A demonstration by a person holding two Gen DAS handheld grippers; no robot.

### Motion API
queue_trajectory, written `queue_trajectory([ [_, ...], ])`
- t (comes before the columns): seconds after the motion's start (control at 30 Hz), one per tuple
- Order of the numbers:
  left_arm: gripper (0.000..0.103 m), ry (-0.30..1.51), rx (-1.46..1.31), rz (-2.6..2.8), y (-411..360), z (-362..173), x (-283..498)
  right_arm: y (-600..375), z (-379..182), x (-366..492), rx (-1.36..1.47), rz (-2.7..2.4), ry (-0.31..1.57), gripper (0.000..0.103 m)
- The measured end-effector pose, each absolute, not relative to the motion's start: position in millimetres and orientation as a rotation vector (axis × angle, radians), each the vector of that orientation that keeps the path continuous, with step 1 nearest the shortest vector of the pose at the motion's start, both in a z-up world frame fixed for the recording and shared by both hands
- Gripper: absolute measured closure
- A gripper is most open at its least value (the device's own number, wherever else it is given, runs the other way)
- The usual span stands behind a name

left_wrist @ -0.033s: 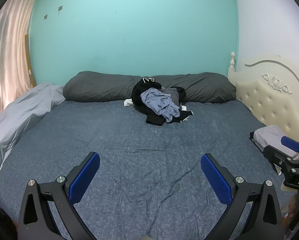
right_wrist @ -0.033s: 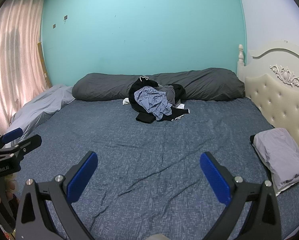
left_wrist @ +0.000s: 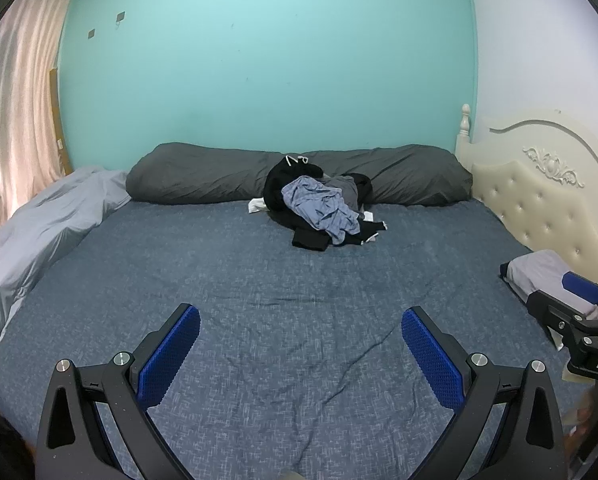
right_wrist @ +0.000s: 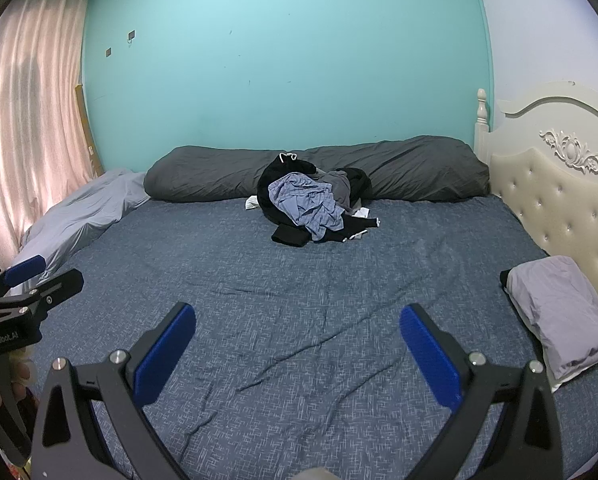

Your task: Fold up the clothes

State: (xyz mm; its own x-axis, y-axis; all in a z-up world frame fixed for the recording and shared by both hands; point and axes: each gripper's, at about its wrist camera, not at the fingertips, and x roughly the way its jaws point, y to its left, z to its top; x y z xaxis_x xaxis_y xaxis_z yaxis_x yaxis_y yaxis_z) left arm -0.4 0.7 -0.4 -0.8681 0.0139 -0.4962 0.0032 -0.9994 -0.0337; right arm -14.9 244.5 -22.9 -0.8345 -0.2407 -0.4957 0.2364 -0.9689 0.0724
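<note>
A heap of unfolded clothes lies at the far middle of the bed: black garments with a blue-grey checked piece on top. One folded pale grey garment rests at the right edge by the headboard. My left gripper hovers open over the near part of the bedsheet, with nothing between its blue pads. My right gripper is open and empty too, well short of the heap. Each view catches the other gripper at its side: the right gripper and the left gripper.
The dark blue sheet is wrinkled in front. A long dark grey bolster runs along the teal wall. A light grey duvet is bunched at the left by a pink curtain. A cream tufted headboard bounds the right side.
</note>
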Motion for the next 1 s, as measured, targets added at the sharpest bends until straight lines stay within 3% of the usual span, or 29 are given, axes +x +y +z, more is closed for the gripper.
queue_trajectory([
  [1.0,0.000,-0.043,-0.811,3.028,6.4,-2.9,-2.8,246.6,-23.6,-15.7,0.755,-2.791,-0.024,0.000],
])
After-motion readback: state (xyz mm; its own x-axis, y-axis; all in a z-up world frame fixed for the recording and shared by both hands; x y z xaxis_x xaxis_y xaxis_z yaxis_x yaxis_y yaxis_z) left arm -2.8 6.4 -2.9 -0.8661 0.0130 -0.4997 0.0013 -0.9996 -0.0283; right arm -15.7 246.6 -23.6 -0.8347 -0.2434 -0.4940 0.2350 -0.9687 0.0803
